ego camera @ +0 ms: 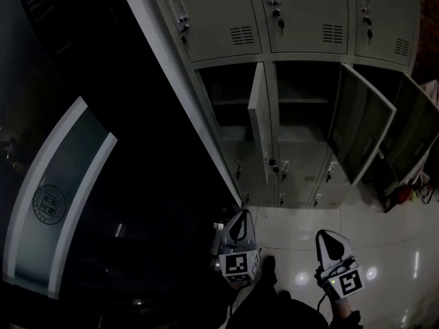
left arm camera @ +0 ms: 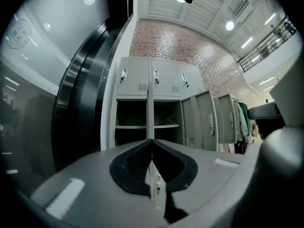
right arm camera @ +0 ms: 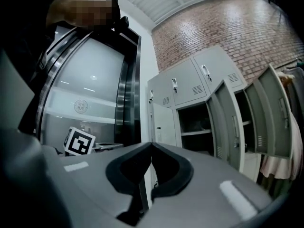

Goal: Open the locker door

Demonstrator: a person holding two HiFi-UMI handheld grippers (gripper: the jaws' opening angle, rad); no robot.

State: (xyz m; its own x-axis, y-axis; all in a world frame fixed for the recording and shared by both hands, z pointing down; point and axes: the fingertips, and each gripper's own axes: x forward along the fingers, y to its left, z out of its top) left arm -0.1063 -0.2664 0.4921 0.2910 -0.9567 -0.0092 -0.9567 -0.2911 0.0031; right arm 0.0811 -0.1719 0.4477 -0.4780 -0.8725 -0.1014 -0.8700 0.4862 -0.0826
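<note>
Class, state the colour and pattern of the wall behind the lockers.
Reddish-brown brickwork; the wall shows best in the right gripper view.

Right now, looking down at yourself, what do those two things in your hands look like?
The left tool and the right tool are matching pale grey, teardrop-shaped plastic shells, their jaws lined with black ridged pads. Each carries a white cube with black square markers; the right tool's cube shows a small green light. No cables are visible.
</note>
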